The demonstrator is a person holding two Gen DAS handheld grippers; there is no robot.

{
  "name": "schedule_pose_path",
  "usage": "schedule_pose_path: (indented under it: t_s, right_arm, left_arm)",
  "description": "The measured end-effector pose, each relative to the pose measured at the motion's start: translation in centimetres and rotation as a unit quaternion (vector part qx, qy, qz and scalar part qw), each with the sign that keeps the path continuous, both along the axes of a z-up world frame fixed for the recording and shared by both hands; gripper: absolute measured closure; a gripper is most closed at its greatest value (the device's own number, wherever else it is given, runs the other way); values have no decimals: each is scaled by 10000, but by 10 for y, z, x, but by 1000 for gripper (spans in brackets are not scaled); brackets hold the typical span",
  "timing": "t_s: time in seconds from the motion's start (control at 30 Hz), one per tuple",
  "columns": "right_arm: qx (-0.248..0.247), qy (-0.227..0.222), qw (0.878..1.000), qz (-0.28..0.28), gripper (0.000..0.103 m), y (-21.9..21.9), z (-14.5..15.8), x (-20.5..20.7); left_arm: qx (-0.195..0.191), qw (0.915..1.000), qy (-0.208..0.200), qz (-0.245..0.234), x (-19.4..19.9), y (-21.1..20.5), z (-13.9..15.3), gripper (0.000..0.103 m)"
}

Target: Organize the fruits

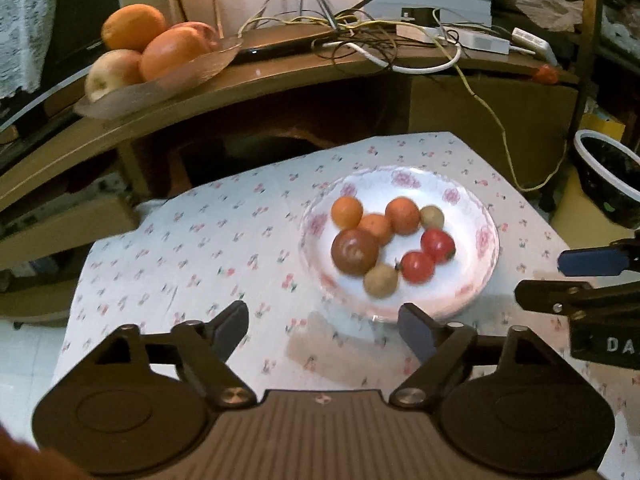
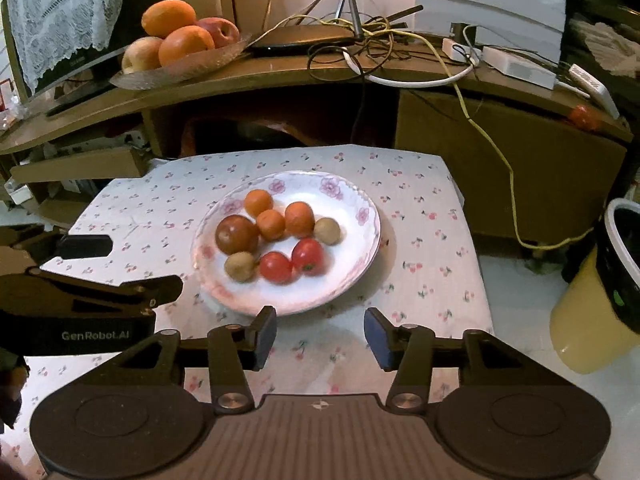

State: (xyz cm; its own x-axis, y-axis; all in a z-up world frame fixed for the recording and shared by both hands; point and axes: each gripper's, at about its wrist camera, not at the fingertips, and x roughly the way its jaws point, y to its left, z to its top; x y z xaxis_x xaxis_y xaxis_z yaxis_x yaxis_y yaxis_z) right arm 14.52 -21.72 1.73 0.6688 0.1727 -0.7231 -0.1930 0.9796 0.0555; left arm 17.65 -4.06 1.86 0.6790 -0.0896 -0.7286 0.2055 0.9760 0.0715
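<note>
A white flowered plate [image 1: 486, 236] [image 2: 352, 200] sits on a cherry-print cloth and holds several small fruits: three orange ones [image 1: 402, 215] [image 2: 299, 219], two red tomatoes [image 1: 438, 245] [image 2: 308, 256], a dark brownish-red fruit [image 1: 355, 252] [image 2: 237, 234] and two tan ones [image 1: 381, 280] [image 2: 240, 266]. My left gripper [image 1: 324, 328] hovers open just short of the plate's near left rim, nothing between its fingers. My right gripper [image 2: 320, 334] is open at the plate's near edge, empty. Each gripper shows in the other's view, the right gripper [image 1: 576, 280] at the right edge and the left gripper [image 2: 132, 264] at the left edge.
A wooden shelf behind the table carries a glass dish [image 1: 188, 72] [image 2: 192, 68] with big oranges and apples, a tangle of cables [image 1: 360, 32] [image 2: 372, 40] and white adapters. A bin with a black liner [image 1: 608, 176] [image 2: 624, 264] stands on the floor to the right.
</note>
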Motion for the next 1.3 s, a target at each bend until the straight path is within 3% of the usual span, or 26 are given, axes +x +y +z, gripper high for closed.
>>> schedule_pose_path:
  t_s: [0.27, 0.37, 0.53, 0.83, 1.3]
  right_arm:
    - [-41, 93, 9999, -6, 52, 9, -7, -38]
    - [-11, 88, 9999, -49, 51, 9, -6, -50]
    - [62, 58, 9998, -168, 49, 7, -4, -70]
    - [47, 86, 9998, -162, 48, 11, -7, -103]
    - [170, 103, 9997, -169, 48, 17, -7, -125]
  left_arm:
    - [260, 9995, -29, 199, -39, 0, -1, 0]
    - [382, 9991, -26, 200, -52, -3, -1, 0]
    - [59, 9996, 102, 247, -72, 1, -2, 0]
    - [9, 9989, 50, 461, -106, 7, -1, 0]
    - [11, 9990, 7, 445, -136, 6, 0, 0]
